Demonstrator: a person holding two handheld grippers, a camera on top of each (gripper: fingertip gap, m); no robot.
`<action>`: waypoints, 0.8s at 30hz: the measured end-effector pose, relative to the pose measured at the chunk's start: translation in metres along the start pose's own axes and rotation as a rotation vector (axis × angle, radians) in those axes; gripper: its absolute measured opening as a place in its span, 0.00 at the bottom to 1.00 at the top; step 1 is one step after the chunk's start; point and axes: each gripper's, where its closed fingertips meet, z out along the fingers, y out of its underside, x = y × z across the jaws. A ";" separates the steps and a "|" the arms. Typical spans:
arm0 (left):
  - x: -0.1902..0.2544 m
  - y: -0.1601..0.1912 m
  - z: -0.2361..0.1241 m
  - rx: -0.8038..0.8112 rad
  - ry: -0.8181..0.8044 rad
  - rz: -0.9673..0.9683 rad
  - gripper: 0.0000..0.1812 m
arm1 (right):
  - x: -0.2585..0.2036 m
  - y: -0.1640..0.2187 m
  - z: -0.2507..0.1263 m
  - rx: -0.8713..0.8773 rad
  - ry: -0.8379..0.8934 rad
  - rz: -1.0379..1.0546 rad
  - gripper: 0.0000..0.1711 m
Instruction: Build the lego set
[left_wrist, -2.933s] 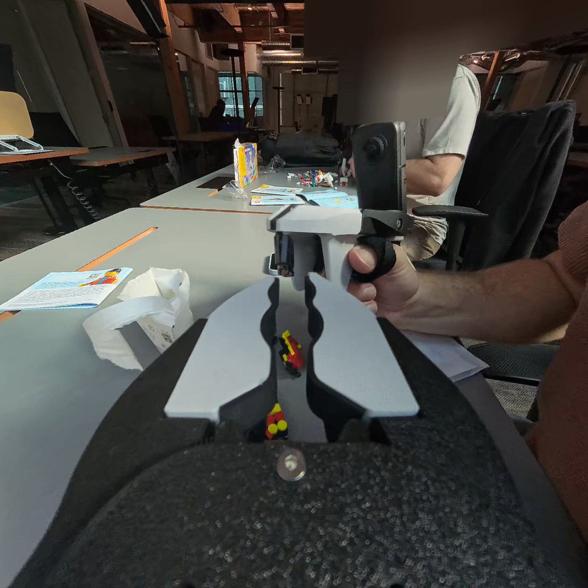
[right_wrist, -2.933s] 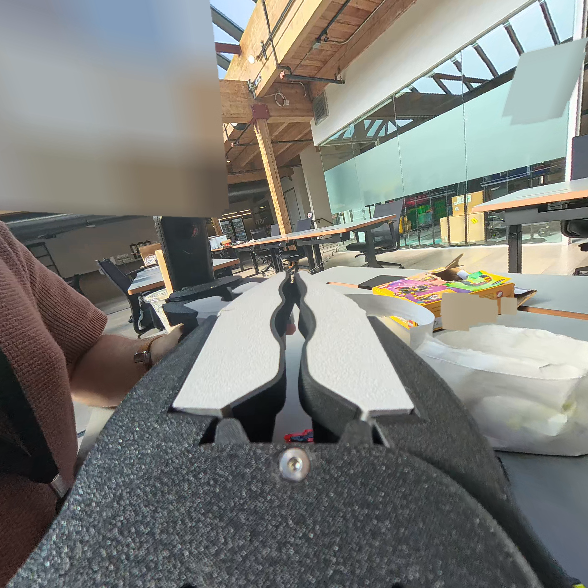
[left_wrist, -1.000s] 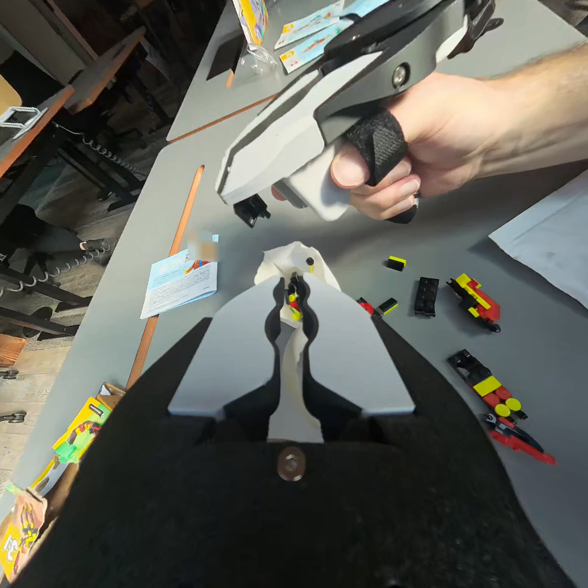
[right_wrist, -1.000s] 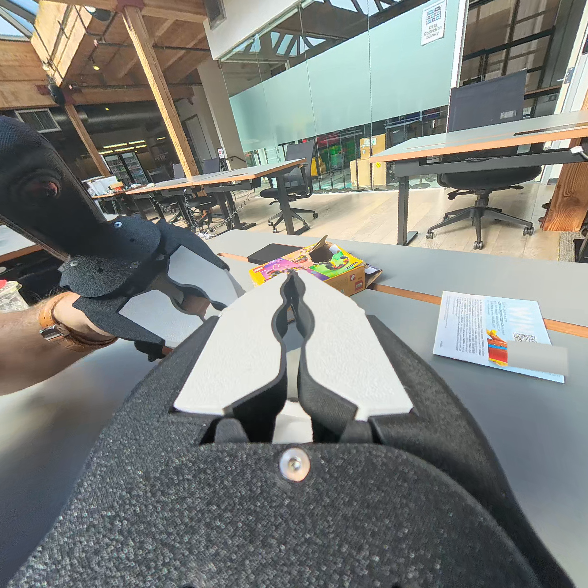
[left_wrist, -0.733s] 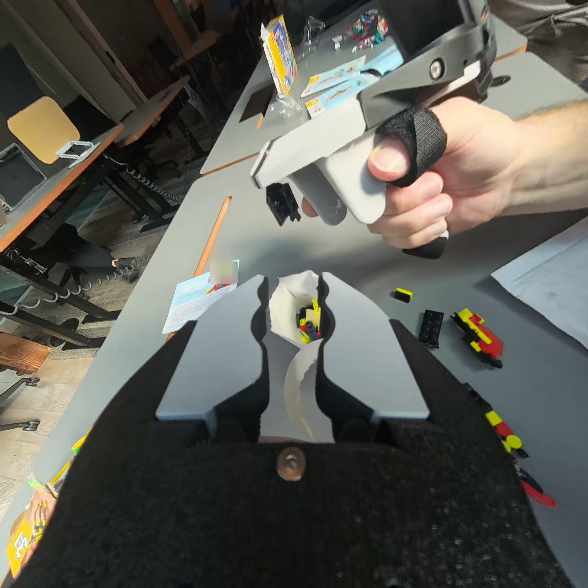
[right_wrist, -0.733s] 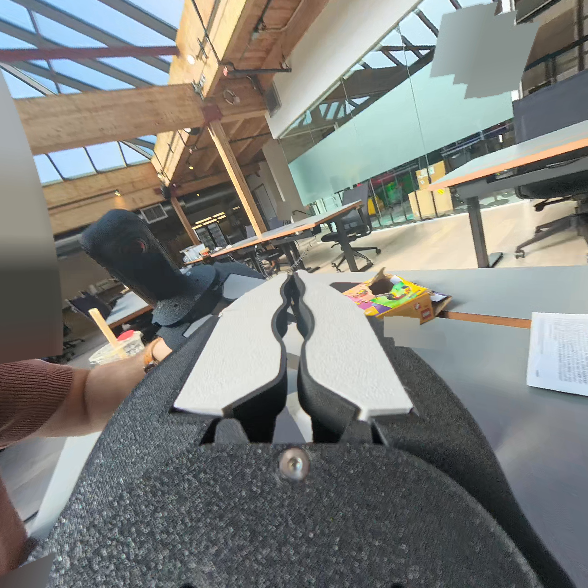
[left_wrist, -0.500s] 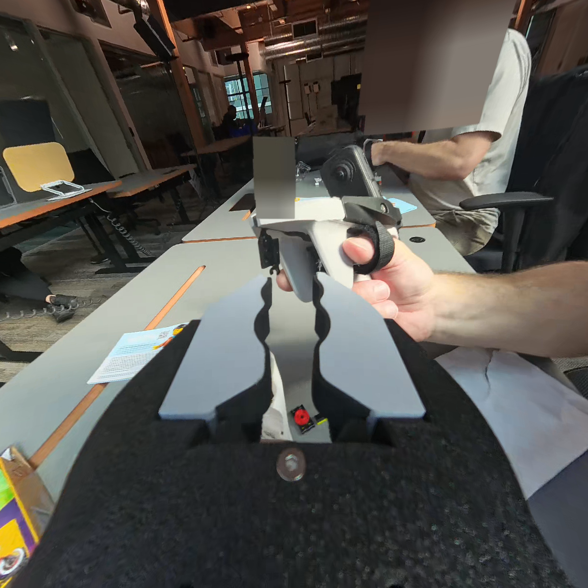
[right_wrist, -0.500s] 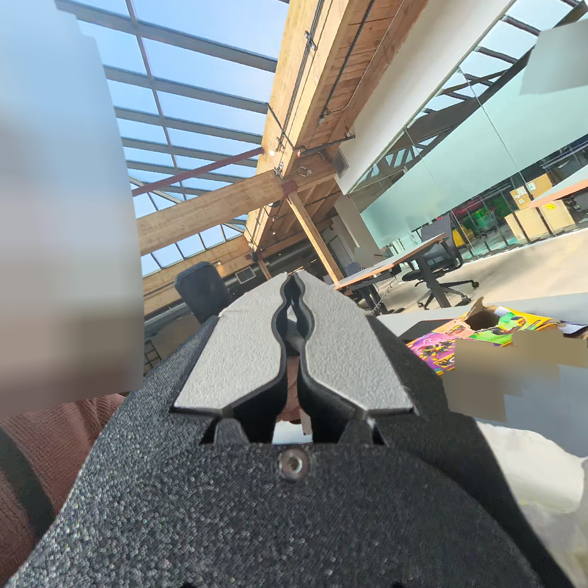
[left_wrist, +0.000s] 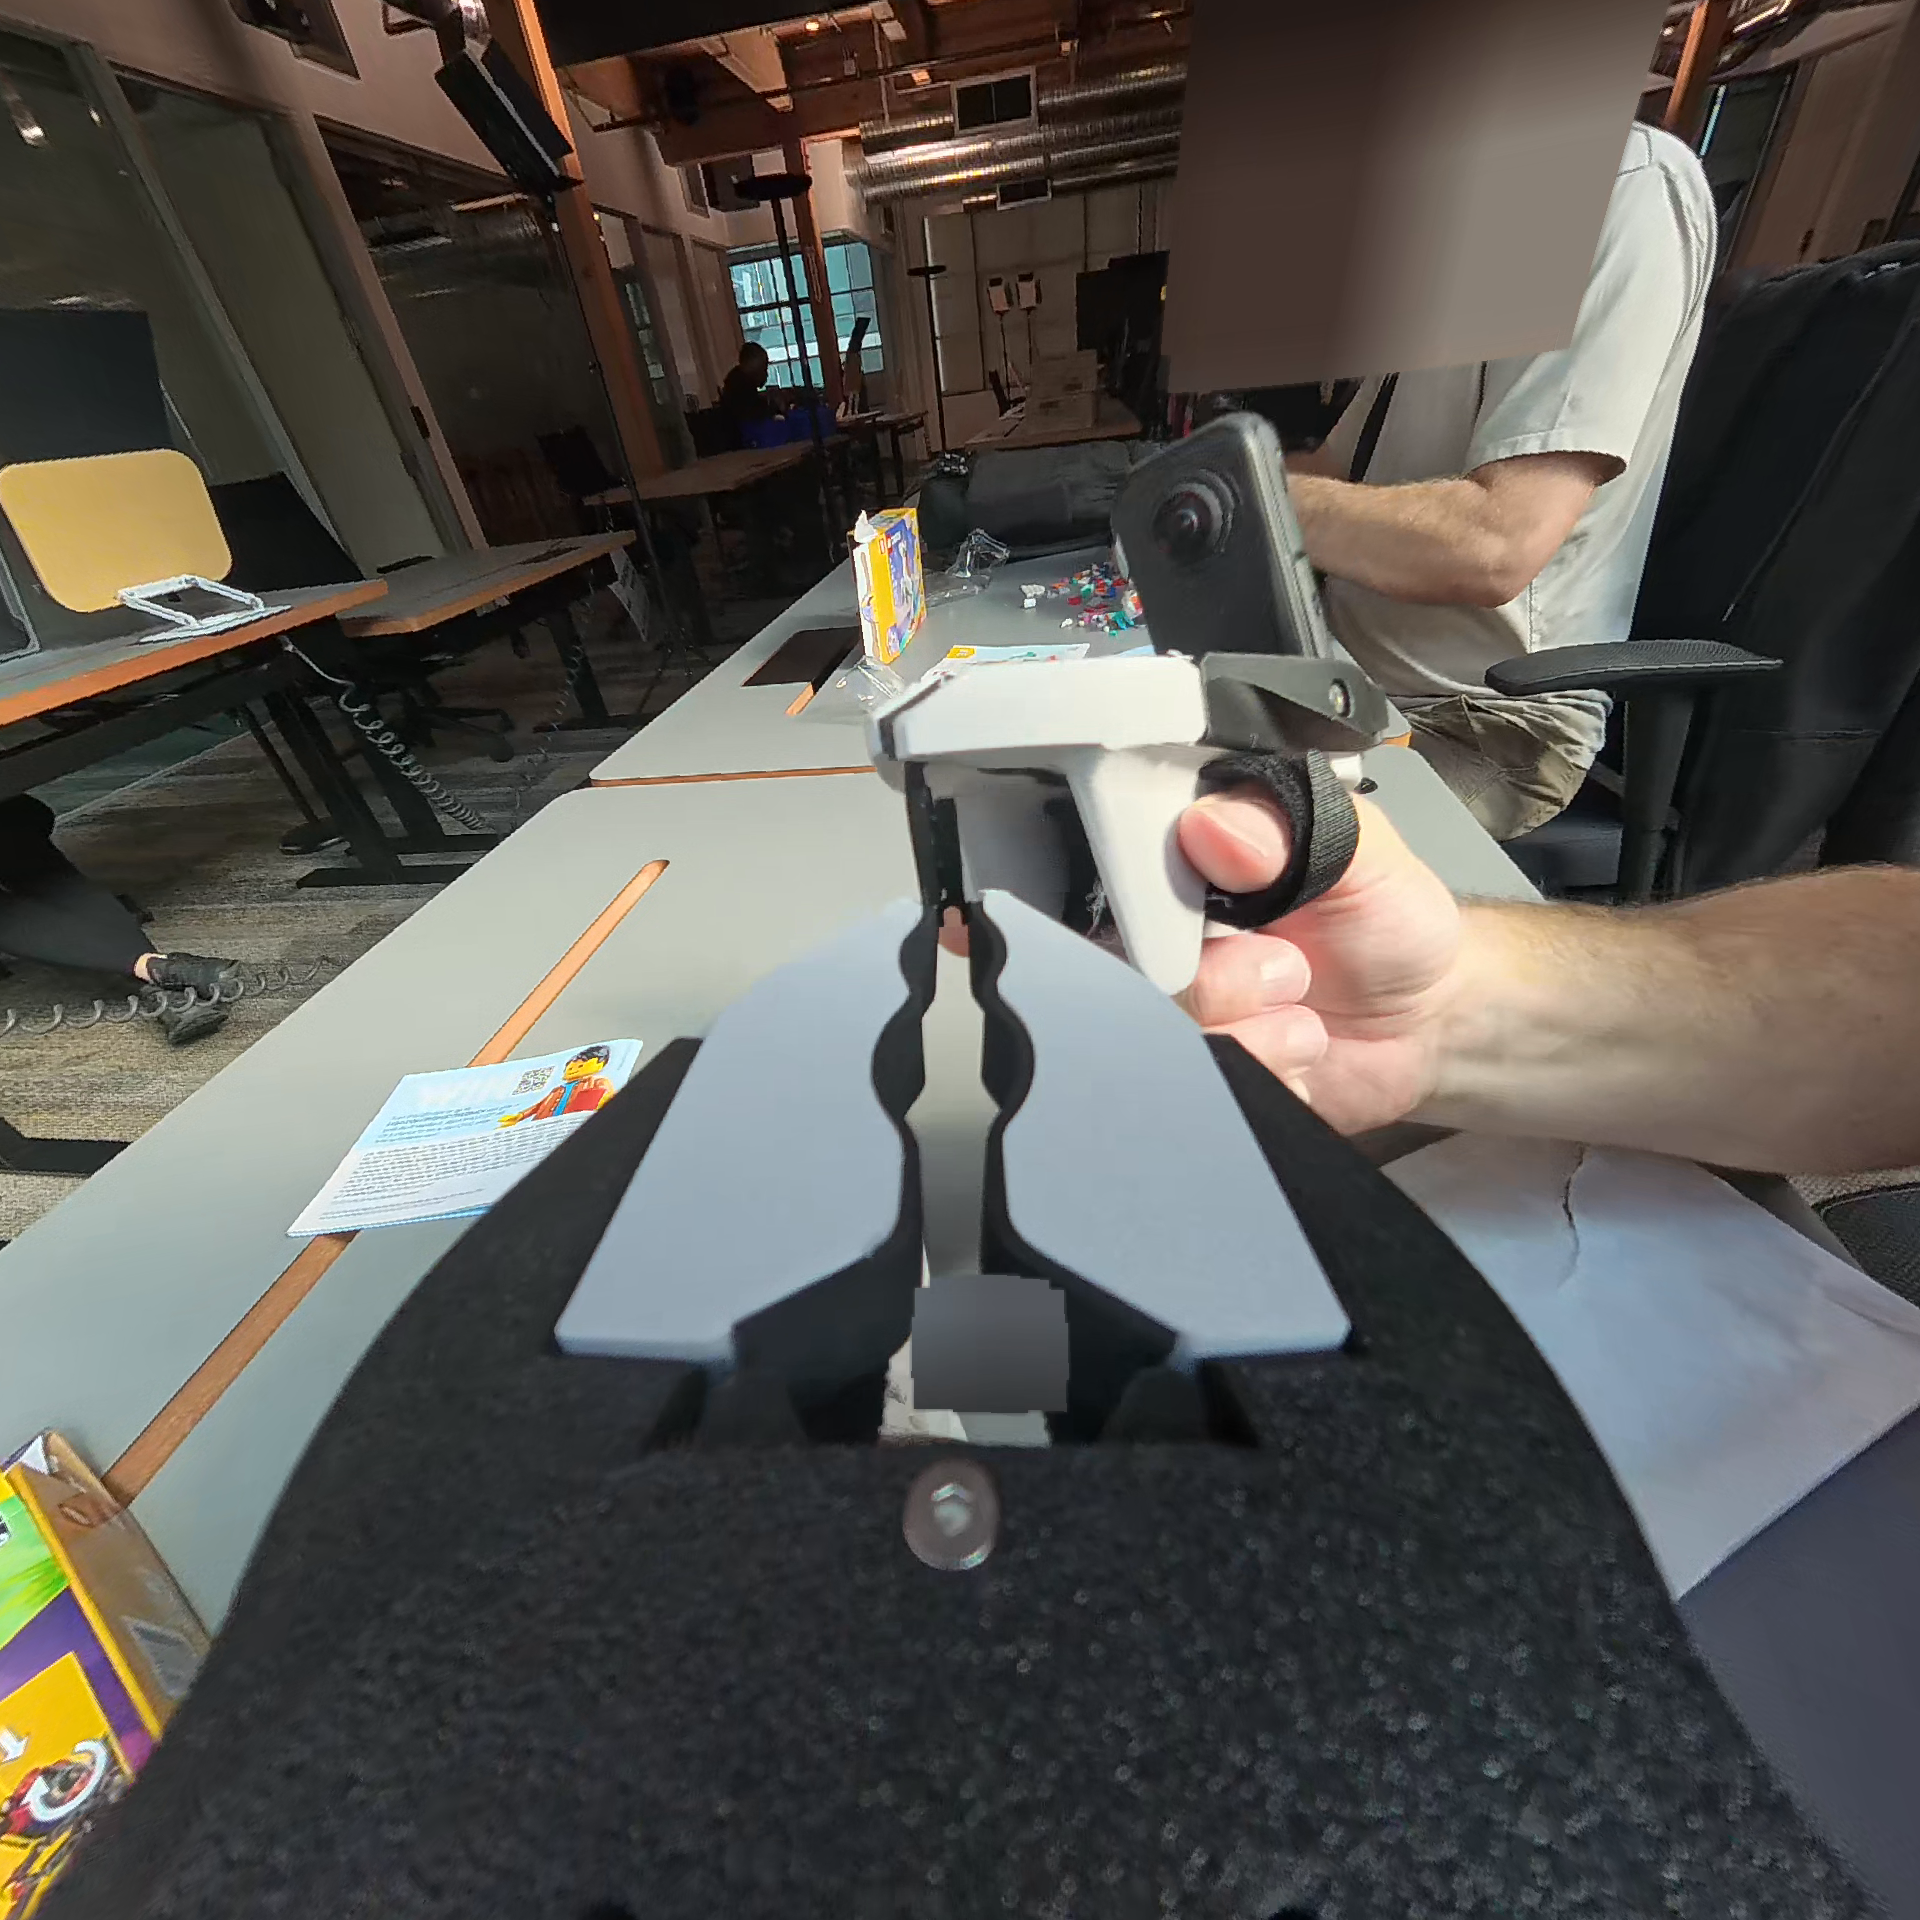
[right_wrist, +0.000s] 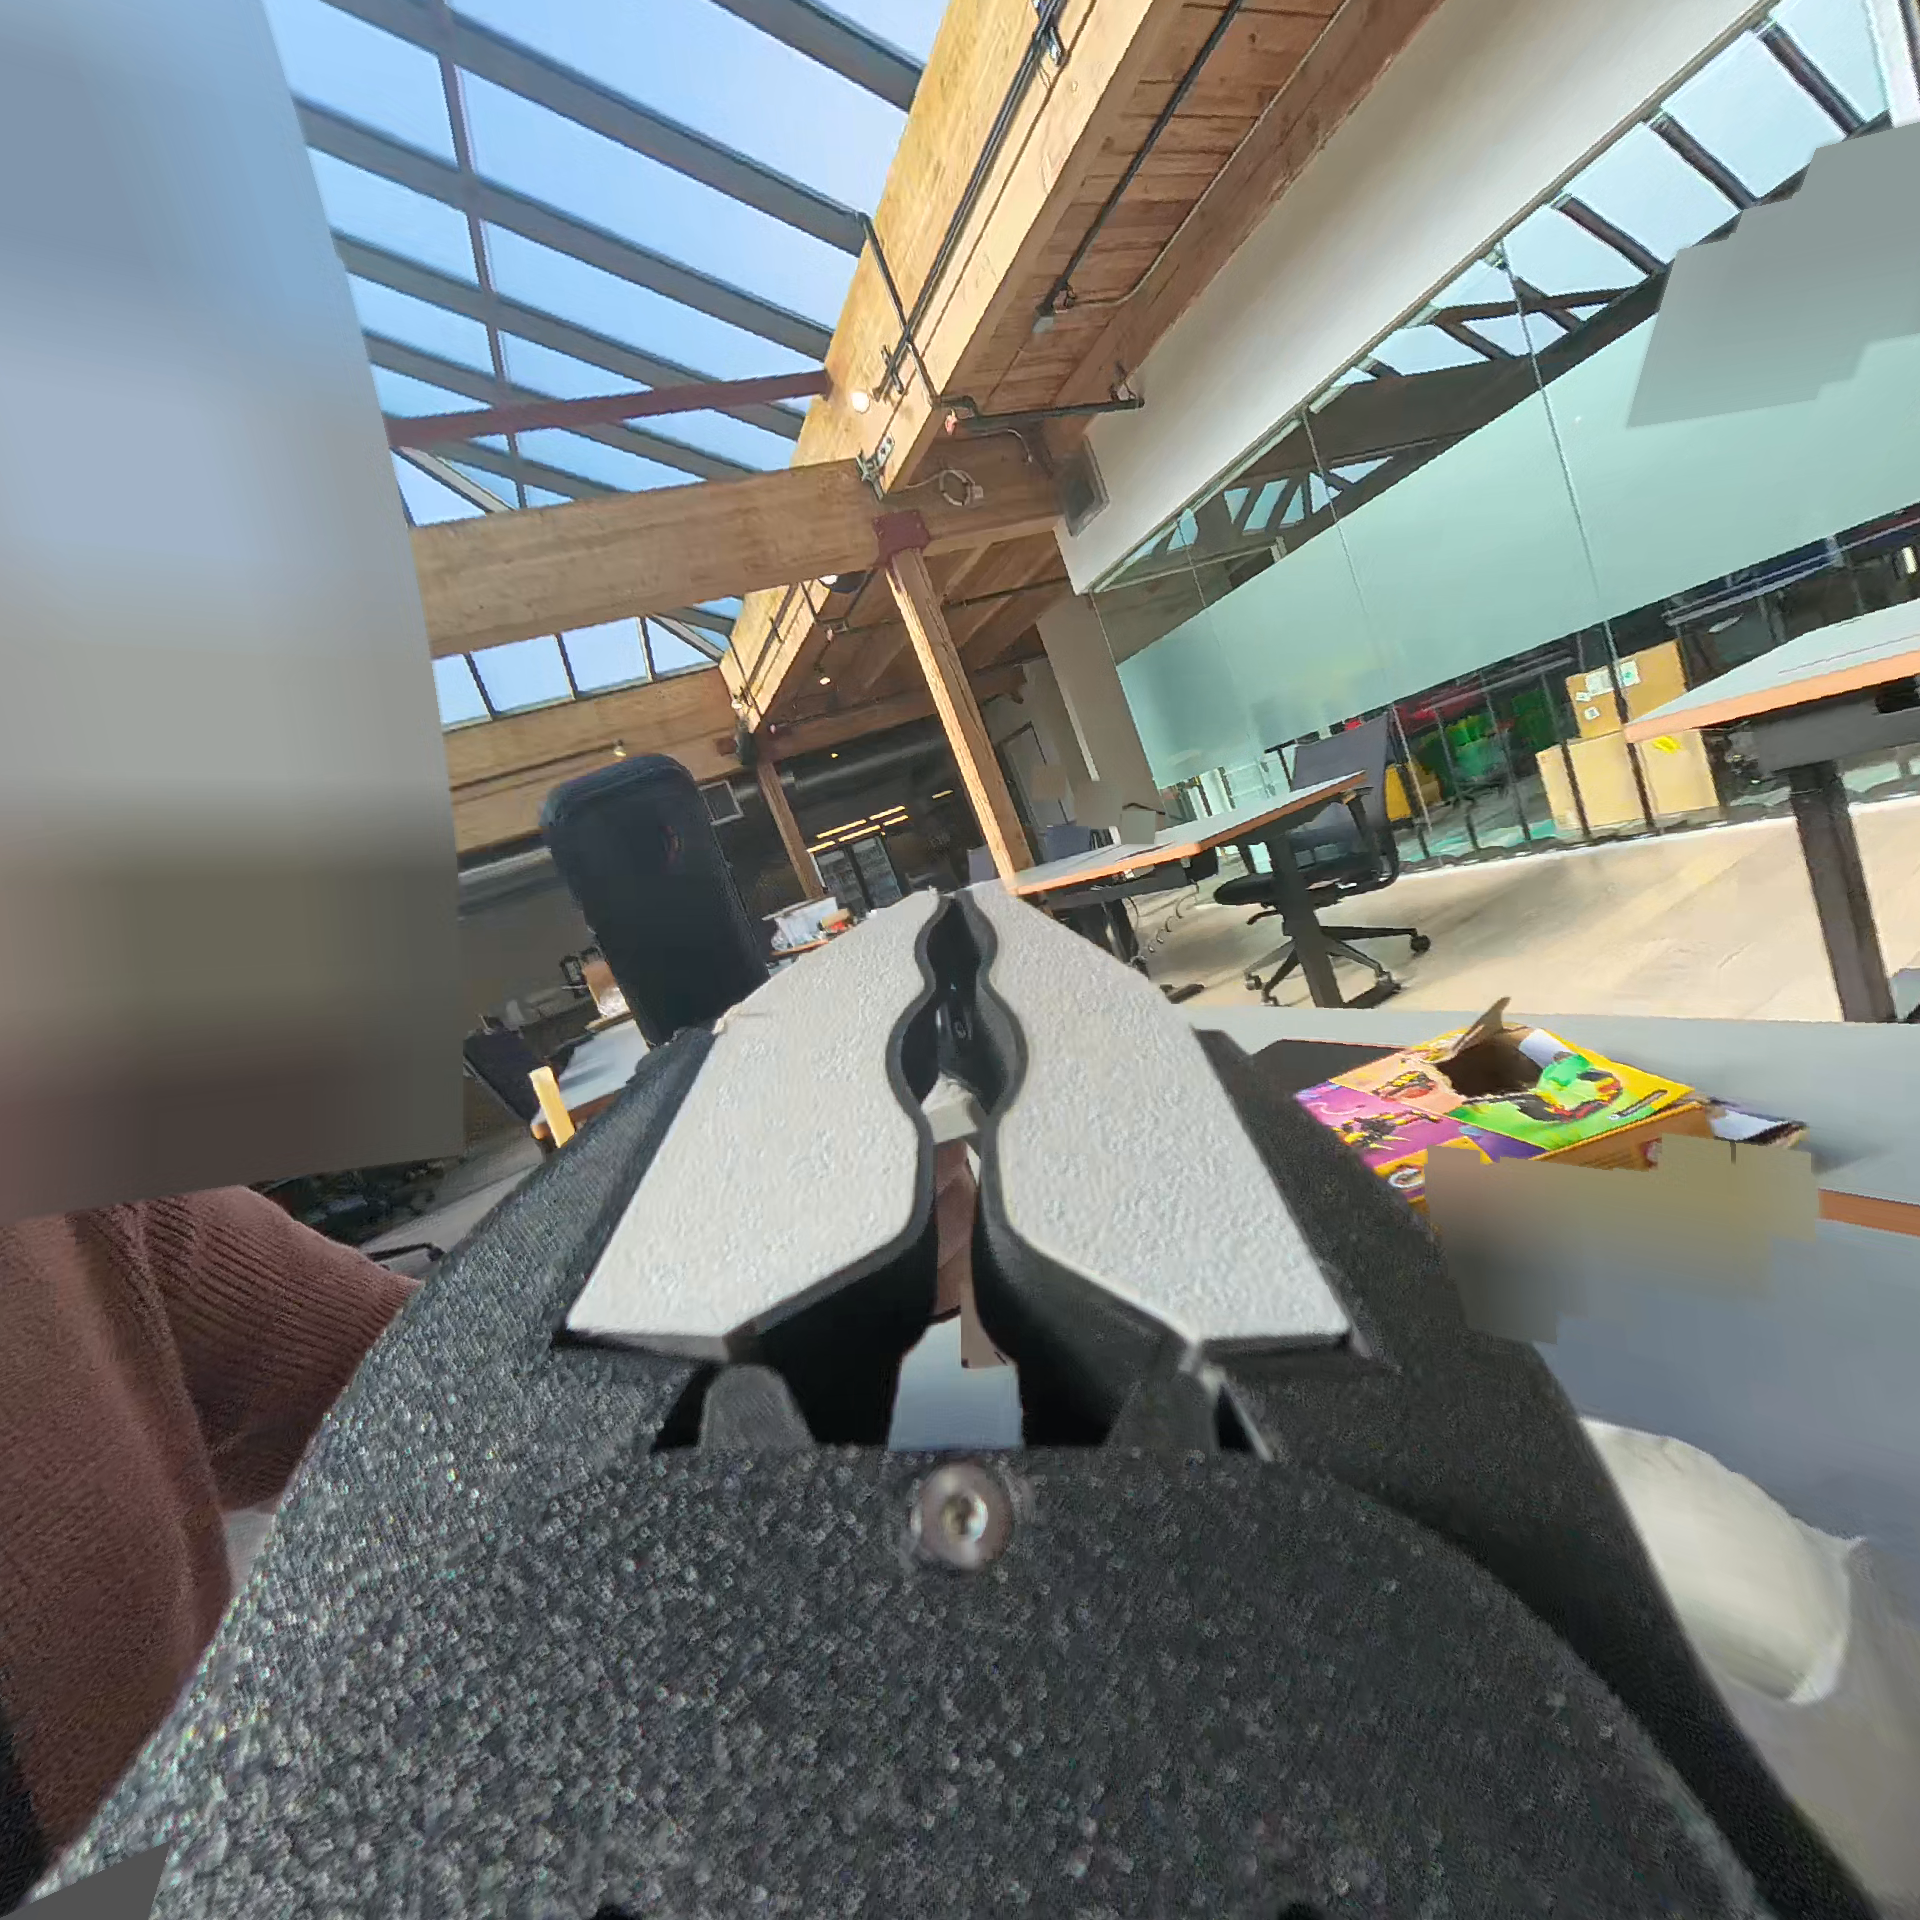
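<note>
Left wrist view: a small black brick (left_wrist: 938, 844) hangs upright in the air above the grey tabletop (left_wrist: 727, 883), held at its top by the right tongs (left_wrist: 916, 777), which the right hand (left_wrist: 1330, 966) grips by a white handle. The brick's lower end reaches down between the tips of the left tongs (left_wrist: 954, 914). These stand only a narrow slit apart, and whether they pinch the brick or merely flank it cannot be told. A leaflet (left_wrist: 468, 1132) lies flat to the left, a white sheet (left_wrist: 1662, 1309) to the right. At the lower left edge sits a colourful box (left_wrist: 73, 1662), its contents out of sight.

Right wrist view: the right tongs (right_wrist: 954, 906) are pressed nearly together, pinching the brick (right_wrist: 951, 997), a dark shape in the hollow just behind their tips. The same box (right_wrist: 1496, 1101) lies on the tabletop (right_wrist: 1766, 1049) to the right, well apart from the tongs, with a hole torn in its top; the inside shows only dark. A crumpled white bag (right_wrist: 1714, 1558) sits at the lower right, its contents hidden.
</note>
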 end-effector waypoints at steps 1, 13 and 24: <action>0.001 0.002 -0.001 -0.016 0.009 0.009 0.03 | 0.001 0.002 -0.001 -0.043 0.031 -0.070 0.01; 0.013 0.036 -0.023 -0.460 0.202 0.388 0.03 | -0.011 0.047 -0.025 -0.819 -0.101 -0.681 0.08; 0.008 0.029 -0.026 -0.451 0.109 0.454 0.03 | 0.001 0.038 -0.007 -0.730 0.049 -0.463 0.01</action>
